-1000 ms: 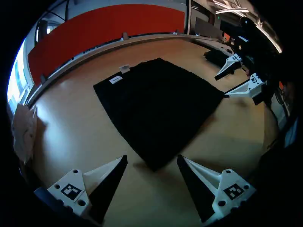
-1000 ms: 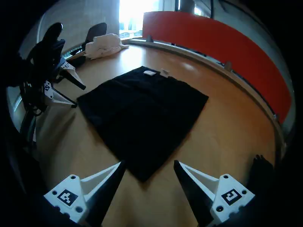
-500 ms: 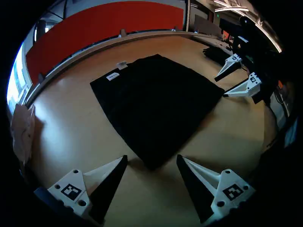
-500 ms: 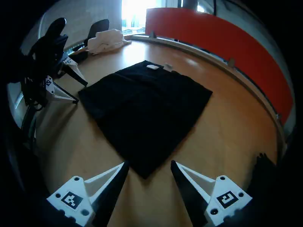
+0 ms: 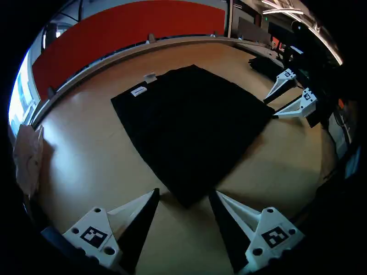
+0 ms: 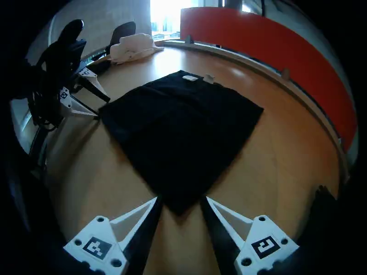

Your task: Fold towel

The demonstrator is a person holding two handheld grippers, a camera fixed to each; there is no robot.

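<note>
You are working over a black, roughly square towel [image 5: 192,123] of soft matte cloth, which is lying flat and spread open on the smooth, glossy light-wood tabletop [image 5: 87,151], one corner pointing toward each tool. You are holding the left tool [image 5: 183,195] open, its two white plastic wedge-shaped fingers with dark inner faces standing apart on either side of the towel's nearest corner; whether they are touching the cloth cannot be told. You are holding the right tool [image 6: 181,199] open in the same way, its two tapered fingers flanking a neighbouring corner, with the cloth tip lying in the gap between them. Each finger is carrying one square black-and-white marker, four in all across the two tools. Two small white tags [image 5: 139,91] are sitting at the towel's far edge, one on the cloth and one just off it. A long, flat red partition panel [image 5: 128,32] is running along the tabletop's curved far rim. One crumpled pile of pale cloth [image 6: 133,46] is resting near the tabletop's end, well apart from the towel, beside a dark chair back [image 6: 124,31].
</note>
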